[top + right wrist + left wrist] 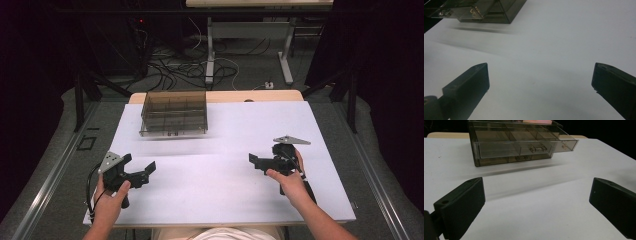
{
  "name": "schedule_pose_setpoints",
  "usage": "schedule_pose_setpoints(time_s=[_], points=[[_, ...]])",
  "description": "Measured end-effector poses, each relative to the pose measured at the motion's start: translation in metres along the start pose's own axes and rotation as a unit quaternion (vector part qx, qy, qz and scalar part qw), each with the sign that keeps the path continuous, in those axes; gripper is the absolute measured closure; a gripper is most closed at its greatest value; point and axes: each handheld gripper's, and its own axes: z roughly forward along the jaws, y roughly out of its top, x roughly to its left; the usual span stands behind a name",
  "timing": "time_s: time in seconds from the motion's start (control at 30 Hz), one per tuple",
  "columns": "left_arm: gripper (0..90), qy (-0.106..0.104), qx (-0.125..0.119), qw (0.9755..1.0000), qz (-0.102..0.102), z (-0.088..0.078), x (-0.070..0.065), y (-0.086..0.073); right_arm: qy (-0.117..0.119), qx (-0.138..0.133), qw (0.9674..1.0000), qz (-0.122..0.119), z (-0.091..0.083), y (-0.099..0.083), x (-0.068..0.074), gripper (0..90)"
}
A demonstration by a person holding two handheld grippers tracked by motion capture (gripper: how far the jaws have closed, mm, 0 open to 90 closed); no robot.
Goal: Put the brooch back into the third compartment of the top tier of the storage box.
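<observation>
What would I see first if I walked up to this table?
First you would spot the see-through drawer box at the far side of the white table, left of the middle, with its top drawer pulled partway out. Next come the two black tools near the front edge, the left tool and the right tool, each held in a hand with its jaws wide open and nothing between them.
</observation>
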Motion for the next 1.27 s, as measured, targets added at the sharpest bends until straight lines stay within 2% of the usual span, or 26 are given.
schedule_pose_setpoints(time_s=[0.07,0.13,0.27,0.43,0.5,0.6,0.8,1.03,1.27], points=[[0.3,0.0,0.0,1.0,0.0,0.0,0.0,0.0,-0.004,0.0,0.9999,0.011,-0.001,-0.001,-0.006,1.2],[0.3,0.0,0.0,1.0,0.0,0.0,0.0,0.0,-0.012,-0.005,0.9999,0.011,-0.002,-0.002,-0.011,1.2],[0.3,0.0,0.0,1.0,0.0,0.0,0.0,0.0,-0.016,-0.01,0.9995,0.026,-0.004,-0.003,-0.019,1.6],[0.3,0.0,0.001,1.0,0.001,0.0,0.0,0.0,-0.032,-0.01,0.999,0.03,-0.004,-0.007,-0.029,1.9],[0.3,0.0,0.001,1.0,0.001,0.0,0.0,0.0,-0.034,-0.008,0.9986,0.039,-0.004,-0.008,-0.031,1.9],[0.3,-0.002,0.002,1.0,-0.001,0.0,0.0,0.0,-0.037,-0.005,0.9986,0.038,-0.003,-0.01,-0.036,2.0],[0.3,-0.003,0.001,1.0,-0.001,0.0,0.0,0.0,-0.047,-0.005,0.9974,0.054,-0.002,-0.014,-0.041,2.3],[0.3,-0.002,0.001,1.0,-0.001,0.0,0.0,0.0,-0.041,0.005,0.9969,0.067,0.0,-0.017,-0.044,2.9],[0.3,-0.002,0.0,1.0,-0.003,-0.001,0.0,0.0,-0.045,0.004,0.9969,0.063,0.001,-0.018,-0.044,3.0]])
